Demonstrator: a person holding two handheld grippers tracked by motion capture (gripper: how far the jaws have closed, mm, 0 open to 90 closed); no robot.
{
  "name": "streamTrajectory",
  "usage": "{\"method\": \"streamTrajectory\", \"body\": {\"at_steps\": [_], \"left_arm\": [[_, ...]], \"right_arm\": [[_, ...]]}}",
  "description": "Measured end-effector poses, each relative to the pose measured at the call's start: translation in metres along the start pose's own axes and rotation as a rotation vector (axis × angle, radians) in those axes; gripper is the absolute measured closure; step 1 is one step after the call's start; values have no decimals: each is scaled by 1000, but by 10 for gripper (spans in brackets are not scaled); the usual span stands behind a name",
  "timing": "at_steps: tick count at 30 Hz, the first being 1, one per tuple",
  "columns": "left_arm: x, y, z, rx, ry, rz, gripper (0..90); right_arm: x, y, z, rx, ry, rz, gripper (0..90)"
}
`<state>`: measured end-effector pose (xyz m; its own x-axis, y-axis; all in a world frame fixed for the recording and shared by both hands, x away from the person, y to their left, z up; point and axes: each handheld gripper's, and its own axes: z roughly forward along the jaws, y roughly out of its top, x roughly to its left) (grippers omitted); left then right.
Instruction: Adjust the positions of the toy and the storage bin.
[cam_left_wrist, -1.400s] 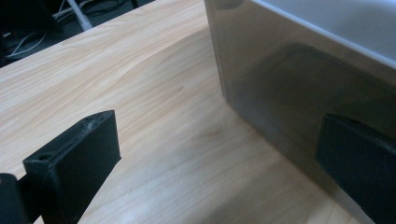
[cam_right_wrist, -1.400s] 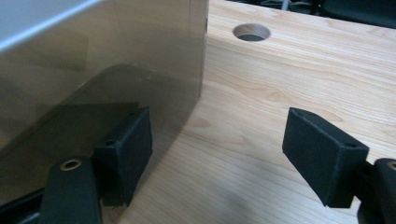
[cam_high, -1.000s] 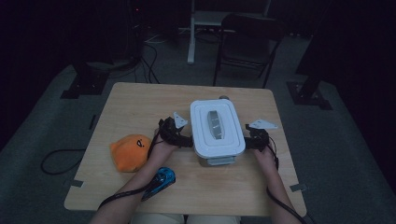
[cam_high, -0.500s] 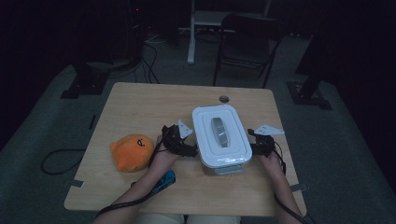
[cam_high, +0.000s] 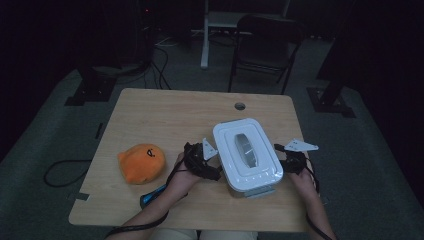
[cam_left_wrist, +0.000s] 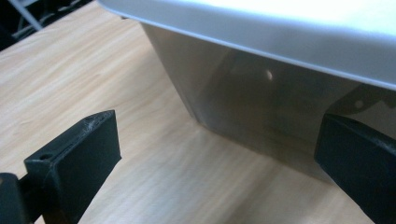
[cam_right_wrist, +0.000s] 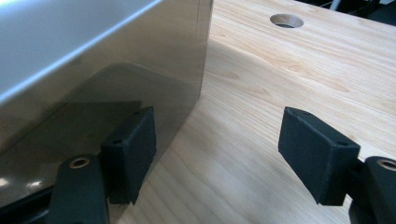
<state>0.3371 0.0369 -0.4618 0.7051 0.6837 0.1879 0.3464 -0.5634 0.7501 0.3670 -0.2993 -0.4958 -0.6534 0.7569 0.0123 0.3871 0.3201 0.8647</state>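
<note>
A white-lidded storage box (cam_high: 246, 154) sits on the wooden tabletop (cam_high: 165, 115), toward its near right part, with a recessed handle in the middle of the lid. Its lower body is smoky translucent plastic, as the left gripper view (cam_left_wrist: 261, 102) and the right gripper view (cam_right_wrist: 116, 79) show from close by.

The left gripper (cam_high: 202, 161) lies at the box's 9 o'clock side, right against its wall, held in the person's left hand (cam_high: 184, 176). In the left gripper view its fingers (cam_left_wrist: 77, 158) stand wide apart; one finger is over bare wood, the other is just at the box's lower wall, and nothing is clamped between them.

The right gripper (cam_high: 292, 161) is at the box's 3 o'clock side, held in the right hand (cam_high: 305, 181). In the right gripper view its fingers (cam_right_wrist: 317, 154) are also wide, spanning open wood; one finger is touching or nearly touching the box's wall, with its reflection showing in the plastic. Whether it presses cannot be told. The box is thus flanked by the two grippers rather than gripped inside either one.

An orange plush toy (cam_high: 141, 162) rests at 9 o'clock of the left gripper, apart from it. A blue object (cam_high: 152, 196) lies at the near edge, at 5 o'clock of the toy. A round cable hole (cam_high: 240, 106) is in the tabletop at 12 o'clock of the box. A folding chair (cam_high: 265, 45) stands on the floor beyond the table.
</note>
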Motion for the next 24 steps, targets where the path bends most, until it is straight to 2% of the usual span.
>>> {"method": "streamTrajectory", "body": {"at_steps": [6,7,8,9,10,11,12,15,17,19,24], "left_arm": [[-16,-1,-4,0,-46,40,8],[-17,-3,-4,-6,-57,39,8],[-17,-4,-5,-13,-66,36,8],[-18,-6,-5,-15,-93,23,8],[-18,-6,-5,-15,-93,23,8],[-20,-10,-6,-11,-134,15,8],[-22,-12,-6,-6,-144,20,8],[-27,-20,-5,17,-178,17,8],[-32,-25,-5,29,-196,13,8],[-35,-29,-3,47,-210,22,9],[-39,-35,1,60,-226,6,9]], "right_arm": [[-1,-9,-12,-7,2,3,271],[-2,-11,-13,-6,-3,7,266],[-3,-12,-15,5,0,29,223],[-5,-13,-16,3,1,48,204],[-5,-13,-16,3,1,48,204],[-7,-15,-19,-10,-36,79,205],[-11,-16,-24,-16,-86,106,196],[-16,-15,-36,-68,-119,176,170],[-16,-11,-46,-90,-142,196,142],[-13,-6,-53,-113,-158,195,136],[2,18,-70,-146,-178,178,130]]}}
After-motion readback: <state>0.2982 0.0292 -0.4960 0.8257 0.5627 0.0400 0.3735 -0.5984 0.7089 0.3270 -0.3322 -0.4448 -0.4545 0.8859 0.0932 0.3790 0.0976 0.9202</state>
